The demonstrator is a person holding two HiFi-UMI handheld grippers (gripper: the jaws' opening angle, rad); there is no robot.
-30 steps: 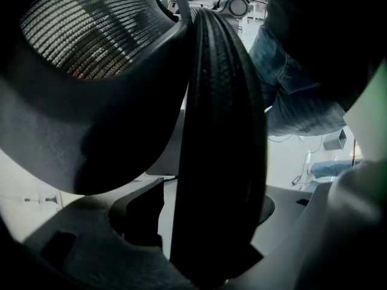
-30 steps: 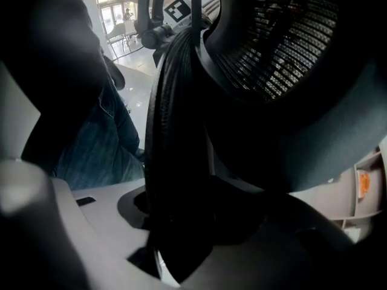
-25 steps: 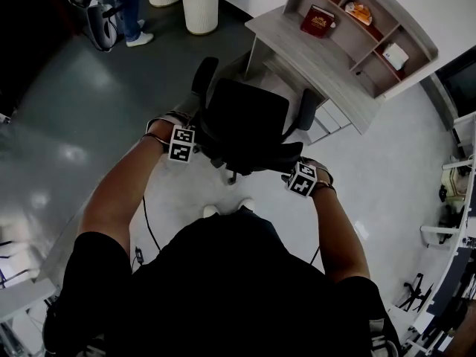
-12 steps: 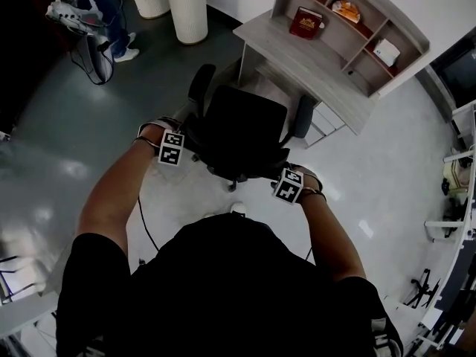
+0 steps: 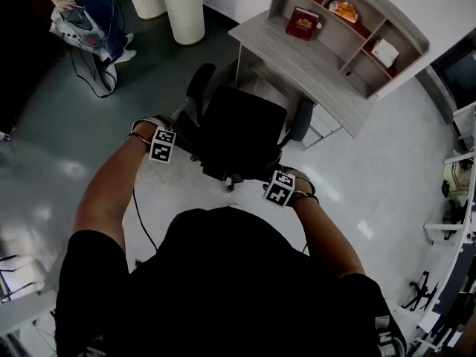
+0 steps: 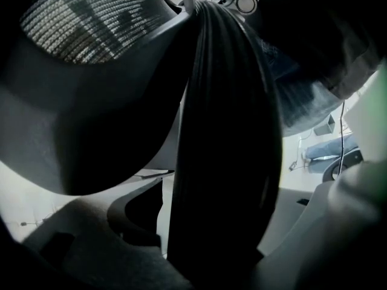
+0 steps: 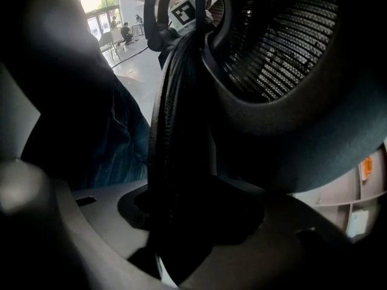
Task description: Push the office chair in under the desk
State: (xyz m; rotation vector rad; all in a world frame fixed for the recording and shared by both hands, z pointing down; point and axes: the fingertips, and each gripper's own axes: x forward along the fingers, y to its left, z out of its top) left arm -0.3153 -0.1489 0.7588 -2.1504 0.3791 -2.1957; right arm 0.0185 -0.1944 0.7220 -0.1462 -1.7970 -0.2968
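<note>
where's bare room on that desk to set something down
The desk top is bare along its whole length in front of the shelves. Shelves hold a red book, an orange item and a white box. The office chair crowds the floor before the desk.

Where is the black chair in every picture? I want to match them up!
Head view: the chair is in the middle, in front of the desk.
Left gripper view: its ribbed back edge runs up the middle, between the jaws.
Right gripper view: the chair's other back edge stands just left of the middle, between the jaws.
Shared landmark: the pale floor.
</note>
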